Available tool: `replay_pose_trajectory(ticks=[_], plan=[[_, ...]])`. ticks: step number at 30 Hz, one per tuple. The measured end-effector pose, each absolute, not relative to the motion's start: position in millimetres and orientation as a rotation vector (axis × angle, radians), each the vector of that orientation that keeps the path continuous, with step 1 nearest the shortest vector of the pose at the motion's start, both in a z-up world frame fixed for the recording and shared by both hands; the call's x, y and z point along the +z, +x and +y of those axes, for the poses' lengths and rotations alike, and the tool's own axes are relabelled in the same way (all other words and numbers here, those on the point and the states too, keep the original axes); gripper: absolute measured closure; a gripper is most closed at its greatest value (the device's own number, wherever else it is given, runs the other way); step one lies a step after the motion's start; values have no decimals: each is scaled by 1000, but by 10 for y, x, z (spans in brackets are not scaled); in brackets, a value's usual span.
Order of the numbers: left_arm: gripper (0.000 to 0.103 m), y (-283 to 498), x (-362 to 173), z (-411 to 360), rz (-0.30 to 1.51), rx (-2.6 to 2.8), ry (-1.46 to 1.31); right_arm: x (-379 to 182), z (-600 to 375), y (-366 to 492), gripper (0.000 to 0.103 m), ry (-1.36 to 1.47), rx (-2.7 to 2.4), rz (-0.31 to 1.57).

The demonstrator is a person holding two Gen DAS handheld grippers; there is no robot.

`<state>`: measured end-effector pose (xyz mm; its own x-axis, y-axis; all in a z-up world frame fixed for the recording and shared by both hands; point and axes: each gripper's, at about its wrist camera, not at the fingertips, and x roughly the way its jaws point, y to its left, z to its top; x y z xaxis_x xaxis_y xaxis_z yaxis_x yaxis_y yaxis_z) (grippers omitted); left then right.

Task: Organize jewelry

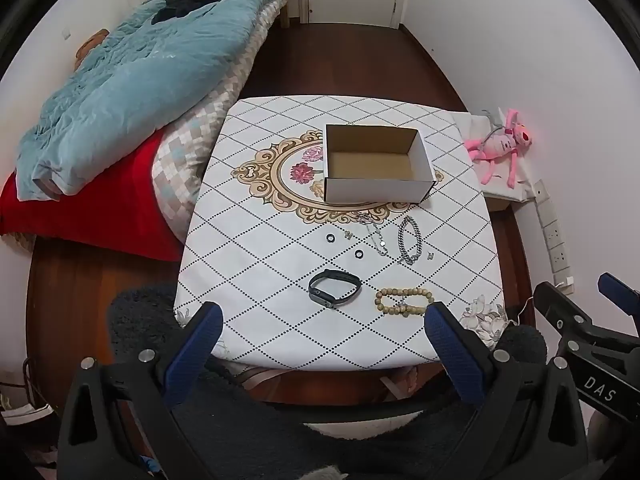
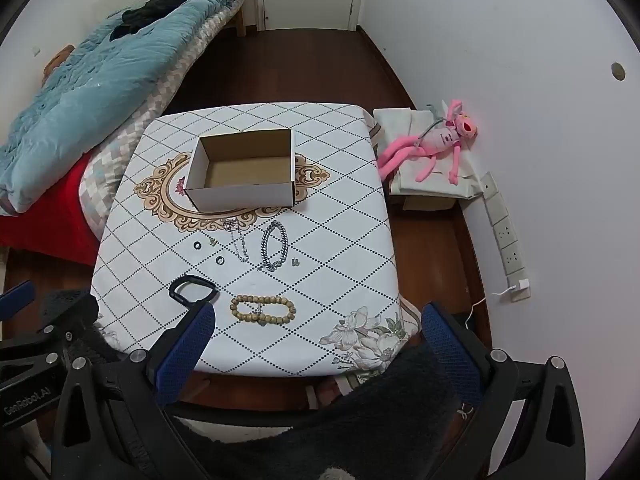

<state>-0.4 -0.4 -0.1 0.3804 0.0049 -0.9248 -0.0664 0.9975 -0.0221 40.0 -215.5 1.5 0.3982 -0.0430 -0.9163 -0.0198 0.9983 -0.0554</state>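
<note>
An open, empty cardboard box [image 1: 376,164] [image 2: 244,172] stands mid-table on the diamond-patterned cloth [image 1: 260,264] [image 2: 344,248]. In front of it lie a black wristband [image 1: 335,289] [image 2: 193,289], a wooden bead bracelet [image 1: 404,300] [image 2: 263,309], a silver chain bracelet [image 1: 411,240] [image 2: 274,246], a thin silver chain [image 1: 374,234] [image 2: 239,242], two small dark rings [image 1: 331,237] [image 1: 359,254] [image 2: 197,245] and small earrings [image 1: 431,255] [image 2: 295,262]. My left gripper [image 1: 322,336] and right gripper [image 2: 318,336] are open and empty, above the table's near edge.
A bed with a blue quilt [image 1: 132,76] [image 2: 80,80] and red cover lies left of the table. A pink plush toy [image 1: 502,146] [image 2: 436,140] rests on a white bag at the right, by a wall power strip [image 2: 506,240]. The floor is dark wood.
</note>
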Motion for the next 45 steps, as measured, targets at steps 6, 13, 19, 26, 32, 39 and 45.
replay_pose_trajectory(ticks=[6,13,19,26,32,39,45], plan=[[0,-33,22,5,1173,50,-59,18,-2157,394,0,-62,-16,1163],[0,-3,49,19,1175,48,-61,29,-2157,385,0,-62,-16,1160],[0,-9,58,11,1175,47,-60,36,-2163,389,0,-60,-15,1159],[0,-13,66,13,1177,54,-59,53,-2135,397,0,-58,-11,1159],[0,-22,61,30,1173,56,-59,66,-2146,389,0,-60,-14,1155],[0,-30,75,27,1169,57,-53,75,-2146,384,0,-55,-12,1151],[0,-28,77,18,1173,54,-54,80,-2152,387,0,-55,-12,1150]])
